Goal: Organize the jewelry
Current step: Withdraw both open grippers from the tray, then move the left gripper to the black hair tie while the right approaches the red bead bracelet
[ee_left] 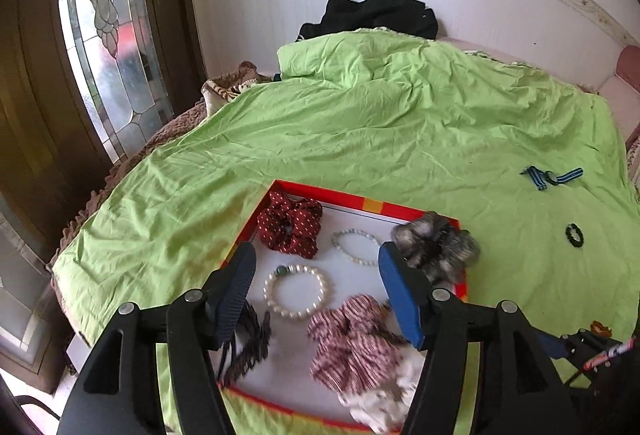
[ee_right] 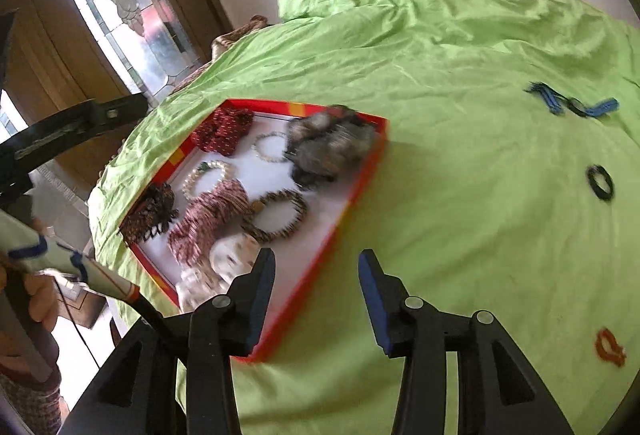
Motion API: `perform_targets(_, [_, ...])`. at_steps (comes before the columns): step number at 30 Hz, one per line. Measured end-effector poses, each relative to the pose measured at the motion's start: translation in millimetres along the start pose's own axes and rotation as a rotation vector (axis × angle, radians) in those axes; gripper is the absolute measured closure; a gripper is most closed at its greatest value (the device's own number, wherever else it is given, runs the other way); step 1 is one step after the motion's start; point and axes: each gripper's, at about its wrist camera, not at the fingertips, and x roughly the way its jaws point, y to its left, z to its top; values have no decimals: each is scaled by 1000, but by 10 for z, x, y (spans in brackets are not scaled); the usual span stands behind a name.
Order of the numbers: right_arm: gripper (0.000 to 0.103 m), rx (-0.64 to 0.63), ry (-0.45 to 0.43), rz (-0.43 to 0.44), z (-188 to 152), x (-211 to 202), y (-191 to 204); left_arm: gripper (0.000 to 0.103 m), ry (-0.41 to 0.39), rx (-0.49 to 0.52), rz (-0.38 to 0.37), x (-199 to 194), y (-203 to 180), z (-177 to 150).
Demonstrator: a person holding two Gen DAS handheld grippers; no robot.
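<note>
A red-rimmed tray (ee_left: 320, 193) with a white floor lies on the green sheet. In it are a red dotted scrunchie (ee_left: 290, 229), a pale bead bracelet (ee_left: 356, 247), a pearl bracelet (ee_left: 296, 291), a striped scrunchie (ee_left: 352, 343) and a grey fur scrunchie (ee_left: 438, 245) over the right rim. My left gripper (ee_left: 316, 255) hangs open above the tray with nothing between its pads. My right gripper (ee_right: 316, 257) stands open and empty over the tray's (ee_right: 260, 104) near right rim. A brown patterned bangle (ee_right: 276, 215) also lies in the tray.
Loose on the sheet to the right lie a blue striped ribbon (ee_right: 572, 105), a black hair ring (ee_right: 600, 182) and an orange tie (ee_right: 610, 347). Black clothing (ee_left: 372, 15) sits at the far end. A glazed door (ee_left: 108, 35) stands left. A person's hand (ee_right: 40, 295) shows at left.
</note>
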Motion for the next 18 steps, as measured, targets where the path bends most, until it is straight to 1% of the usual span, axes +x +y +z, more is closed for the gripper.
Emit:
perform_targets(7, [56, 63, -16, -55, -268, -335, -382, 40, -22, 26, -2, -367, -277, -179])
perform_targets(18, [53, 134, -48, -132, -563, -719, -888, 38, -40, 116, -18, -684, -750, -335])
